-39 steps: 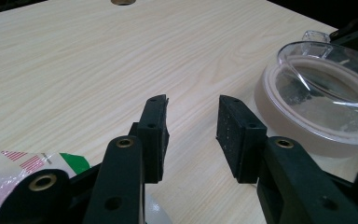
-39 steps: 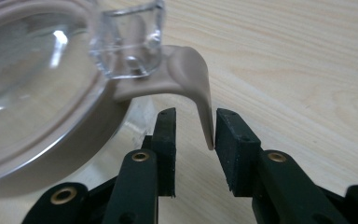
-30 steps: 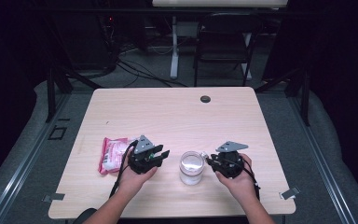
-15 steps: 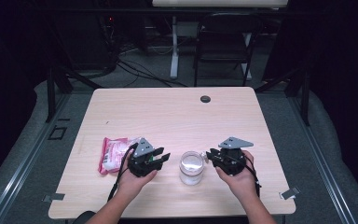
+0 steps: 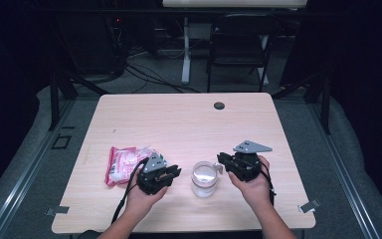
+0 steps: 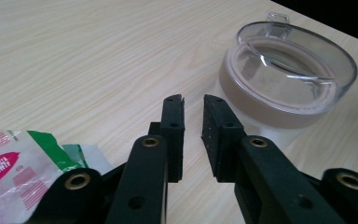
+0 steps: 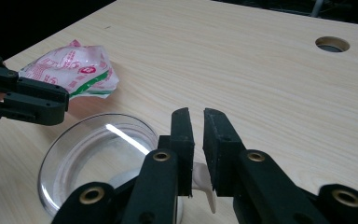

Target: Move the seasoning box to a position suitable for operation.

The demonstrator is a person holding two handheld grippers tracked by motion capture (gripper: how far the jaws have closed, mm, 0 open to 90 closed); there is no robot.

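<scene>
**2 grippers flank a clear container near the desk's front edge**

A clear plastic container [image 5: 204,178] stands on the desk [image 5: 189,124], close to the front edge and about midway between the left and right edges. The left gripper [image 5: 171,174] sits just left of it, the right gripper [image 5: 224,160] just right of it, each in 1 hand. Both pairs of jaws have just been closing and now stand narrow, with a slim gap and nothing between the pads in either gripper view. A pink and white snack packet [image 5: 124,163] lies left of the left gripper, toward the front left corner. A round cable hole [image 5: 219,105] sits near the back edge.
</scene>
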